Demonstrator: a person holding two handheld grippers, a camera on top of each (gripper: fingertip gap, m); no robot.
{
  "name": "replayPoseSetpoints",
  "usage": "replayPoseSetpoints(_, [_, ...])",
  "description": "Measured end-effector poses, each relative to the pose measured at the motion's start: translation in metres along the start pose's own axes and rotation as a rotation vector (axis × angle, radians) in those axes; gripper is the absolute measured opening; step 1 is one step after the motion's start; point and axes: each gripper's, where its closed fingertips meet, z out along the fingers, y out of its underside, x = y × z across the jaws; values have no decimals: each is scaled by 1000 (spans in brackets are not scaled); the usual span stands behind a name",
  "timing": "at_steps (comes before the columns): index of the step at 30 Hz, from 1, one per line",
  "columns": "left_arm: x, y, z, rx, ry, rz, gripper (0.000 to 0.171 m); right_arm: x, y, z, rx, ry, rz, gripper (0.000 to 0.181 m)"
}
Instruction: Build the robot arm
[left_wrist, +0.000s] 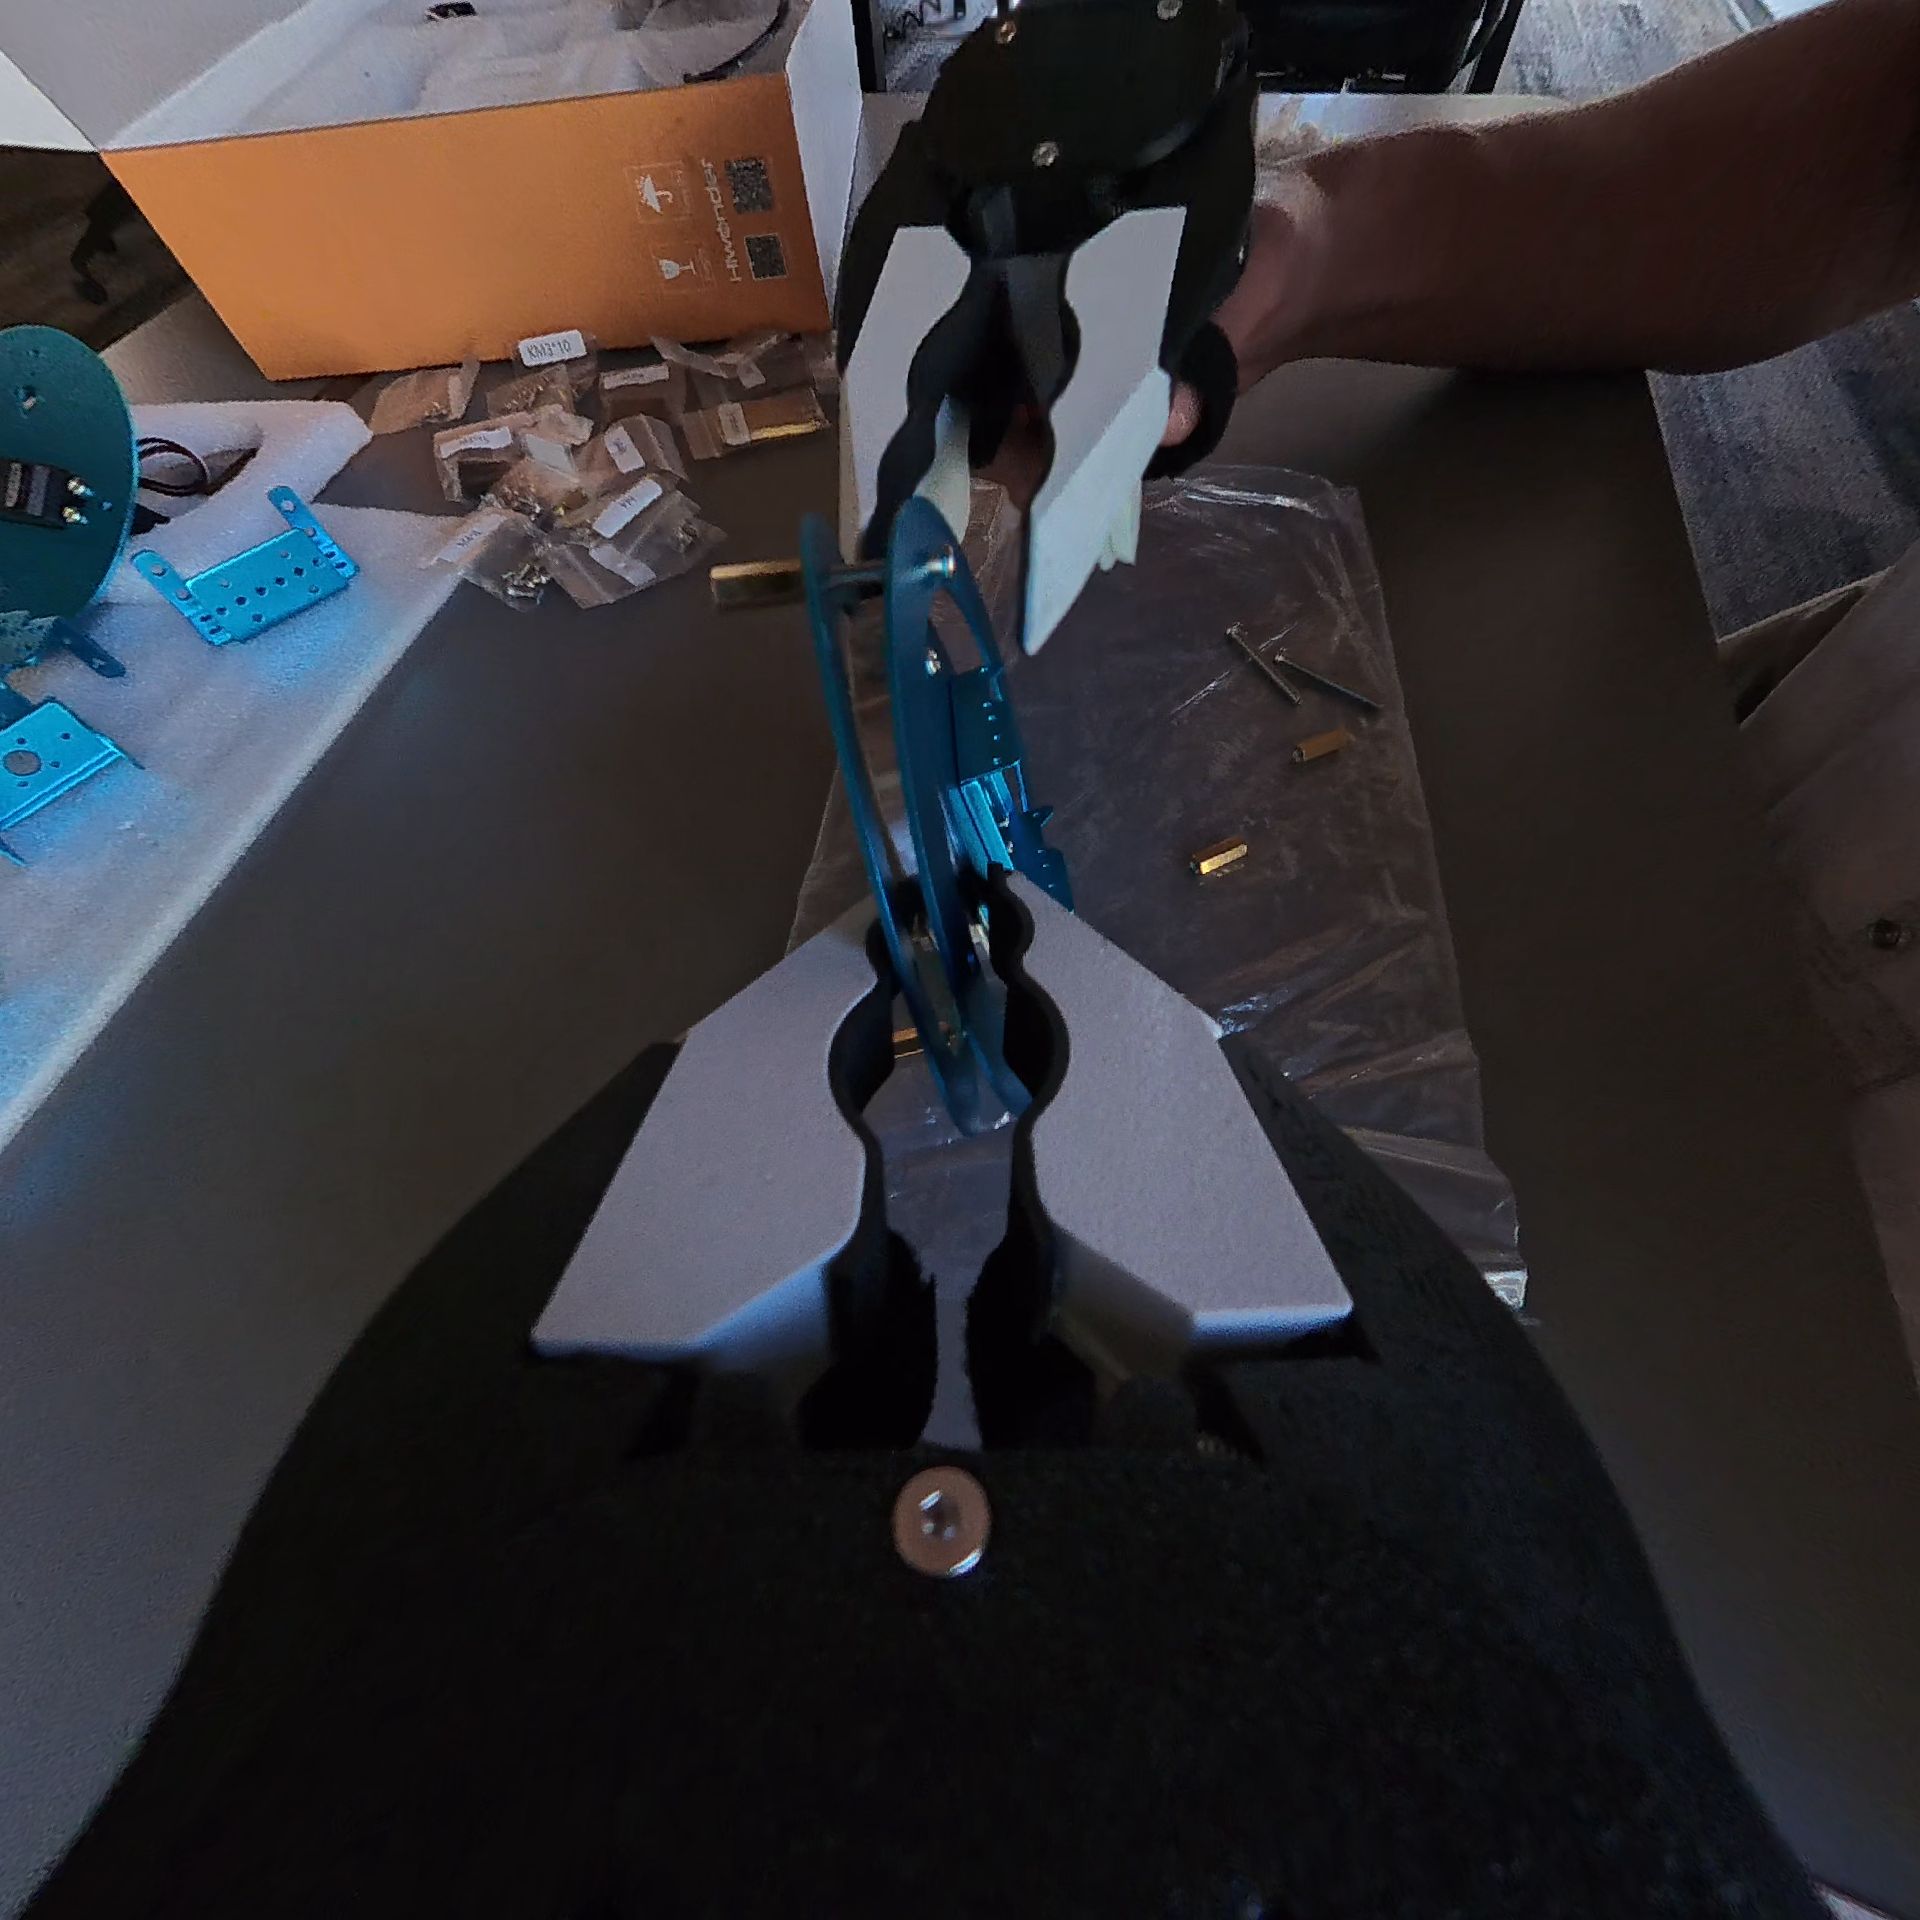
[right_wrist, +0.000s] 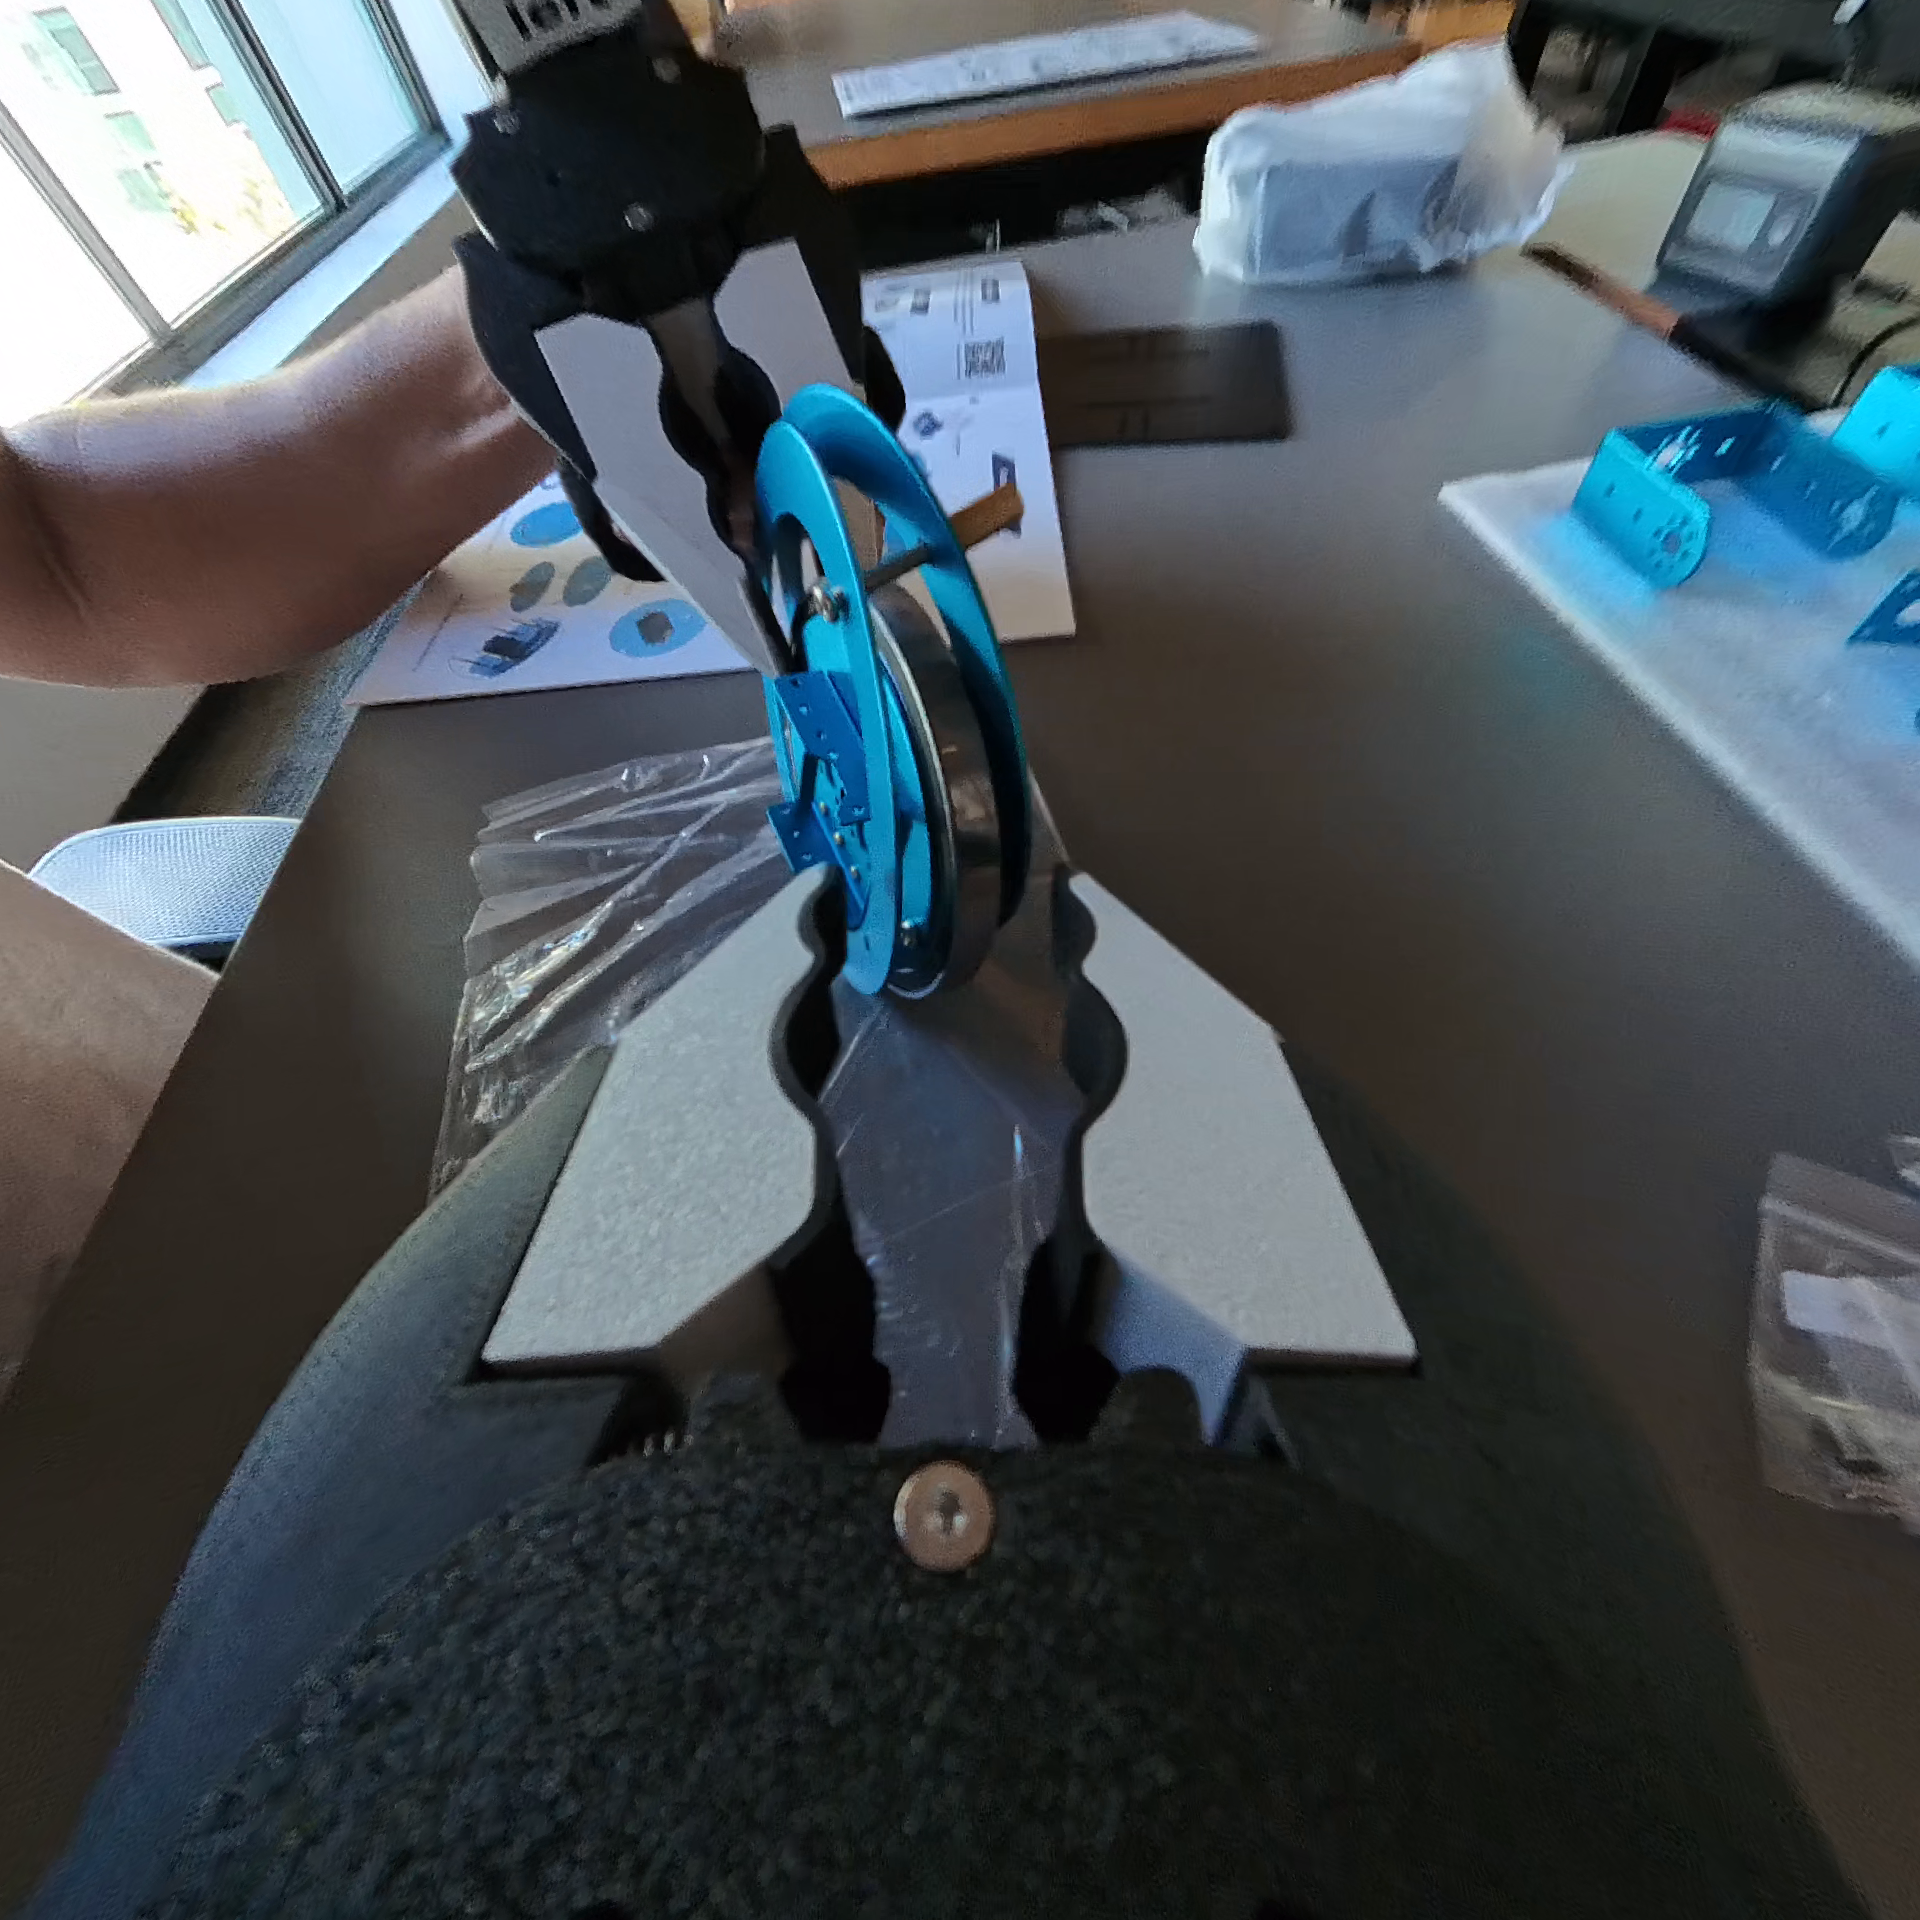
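The blue ring assembly (left_wrist: 925, 790) stands on edge above the clear plastic sheet (left_wrist: 1247, 831), pinched at both ends. The left gripper (left_wrist: 951, 966) is clamped on its near rim; the right gripper (right_wrist: 935, 914) sits spread around the opposite edge, contact unclear. Brass standoffs (left_wrist: 1218, 858) and long screws (left_wrist: 1299, 665) lie on the sheet just beside the rings; the orange box (left_wrist: 468, 229) is well behind. Any twist between the grippers could pop the rings loose.
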Motion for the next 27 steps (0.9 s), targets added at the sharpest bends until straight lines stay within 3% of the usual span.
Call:
replayPoseSetpoints(2, [-1,0,0,-2,-2,-8,14,-5,8,9,-43,-30,30,41])
replayPoseSetpoints(5, [-3,-1,0,-3,-2,-35,14,1,11,14,-74,25,27,27])
replayPoseSetpoints(9, [-4,-5,4,0,-26,-72,13,4,9,9,-108,36,80,24])
replayPoseSetpoints(15, [10,-44,16,160,47,-192,11,-3,1,-23,-83,12,124,24])
replayPoseSetpoints(19, [19,-71,34,237,146,-404,11,-10,3,-55,-15,-94,236,24])
replayPoseSetpoints(22, [20,-78,46,270,222,-665,11,-11,3,-75,57,-140,394,23])
replayPoseSetpoints(24, [25,-72,53,277,298,-847,11,-14,6,-84,81,-188,530,23])
replayPoseSetpoints(27, [28,-51,65,246,311,-994,12,-15,26,-80,1,-180,617,23])
